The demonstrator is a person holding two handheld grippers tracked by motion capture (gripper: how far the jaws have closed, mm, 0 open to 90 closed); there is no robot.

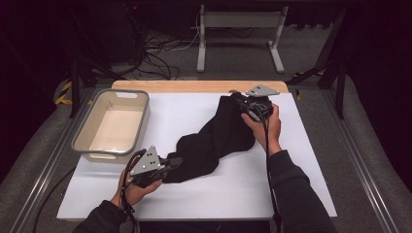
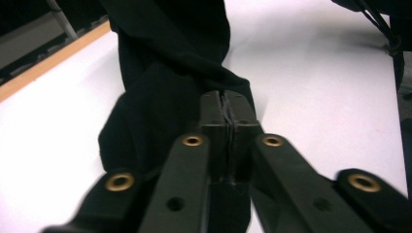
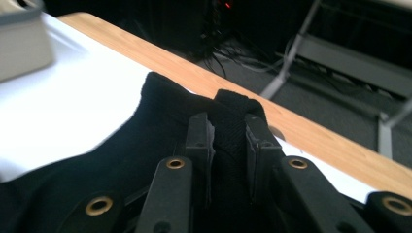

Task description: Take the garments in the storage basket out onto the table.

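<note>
a black cloth (image 1: pixel 214 141) is seen lying stretched and twisted across the white surface (image 1: pixel 291 170), running from the near left toward the far right corner. its near end is clamped by the left tool (image 1: pixel 176 162), whose jaws are pressed together in the left gripper view with only a thin fold of the fabric (image 2: pixel 170 87) pinched between them at the tips. the left tool (image 2: pixel 227 114) is held low, close to the surface, by the left hand (image 1: pixel 133 190), with a grey three-cornered plate on top. the far end of the cloth is gripped by the right tool (image 1: pixel 241 102), held by the right hand (image 1: pixel 266 127) near the wooden far edge of the surface (image 1: pixel 194 86). in the right gripper view a thick bunched fold of the cloth (image 3: pixel 228 126) is seen caught between the jaws of the right tool (image 3: pixel 229 133), which are held apart by the fabric's bulk, the fold standing up just above their tips. a beige tub with a grey rim (image 1: pixel 112 124) is set on the left part of the surface, well apart from the cloth. a dark floor with cables (image 1: pixel 160 48) and a grey metal frame (image 1: pixel 240 29) are visible beyond the surface.
</note>
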